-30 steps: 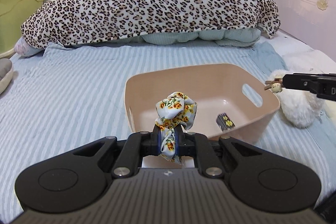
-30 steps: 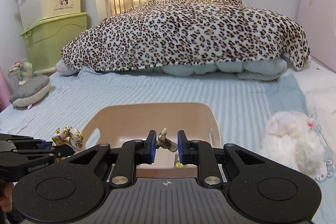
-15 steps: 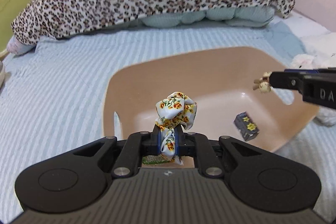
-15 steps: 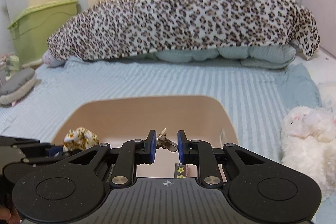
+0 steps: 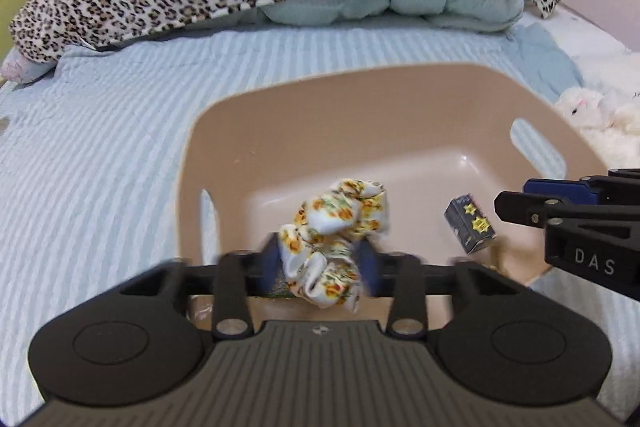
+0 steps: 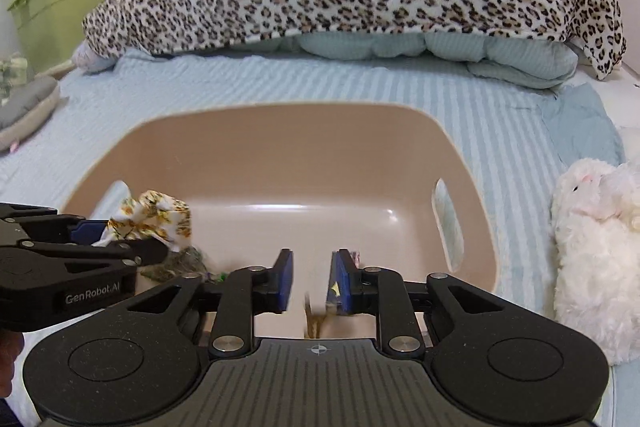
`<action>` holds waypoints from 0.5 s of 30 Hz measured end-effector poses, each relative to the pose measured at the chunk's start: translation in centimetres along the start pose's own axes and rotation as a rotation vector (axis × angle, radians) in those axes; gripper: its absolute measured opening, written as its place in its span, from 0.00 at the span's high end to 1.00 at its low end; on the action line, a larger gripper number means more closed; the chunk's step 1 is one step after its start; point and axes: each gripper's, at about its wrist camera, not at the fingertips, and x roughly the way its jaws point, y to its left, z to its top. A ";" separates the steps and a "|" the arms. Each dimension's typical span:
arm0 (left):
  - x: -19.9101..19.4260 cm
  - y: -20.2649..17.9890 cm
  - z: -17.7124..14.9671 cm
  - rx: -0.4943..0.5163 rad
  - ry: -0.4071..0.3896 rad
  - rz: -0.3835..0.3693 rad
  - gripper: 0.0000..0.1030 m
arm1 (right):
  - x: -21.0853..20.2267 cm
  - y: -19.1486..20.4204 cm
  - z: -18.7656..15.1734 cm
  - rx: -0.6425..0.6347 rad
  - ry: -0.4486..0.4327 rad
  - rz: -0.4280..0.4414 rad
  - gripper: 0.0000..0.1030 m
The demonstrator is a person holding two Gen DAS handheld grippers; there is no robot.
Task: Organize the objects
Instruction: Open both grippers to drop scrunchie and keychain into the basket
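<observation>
Both tongs hang over the tan plastic basket (image 6: 476,163) on the bed. The left tongs (image 5: 320,263) have just been opening and stand released; the floral scrunchie (image 5: 340,227) sits loose between the pads, above the basket floor. The right tongs (image 6: 310,281) have also just been opening, a small blurred trinket (image 6: 316,319) dropping below them. The scrunchie could snag on a pad. The trinket's shape is unreadable; the dark star-printed box (image 5: 470,225) partly hides behind the right tongs
</observation>
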 end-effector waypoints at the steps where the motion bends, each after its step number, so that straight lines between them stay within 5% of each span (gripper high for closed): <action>1: -0.7 0.0 0.1 -0.006 -0.010 0.008 0.32 | -0.7 0.0 0.0 0.003 -0.013 0.001 0.57; 8: -4.9 0.5 0.0 -0.017 -0.026 -0.013 0.20 | -5.0 -0.4 0.5 0.001 -0.078 -0.001 0.31; 15: -7.9 0.3 -2.0 0.004 -0.032 0.018 0.12 | -8.1 -0.2 -1.2 -0.018 -0.047 -0.011 0.18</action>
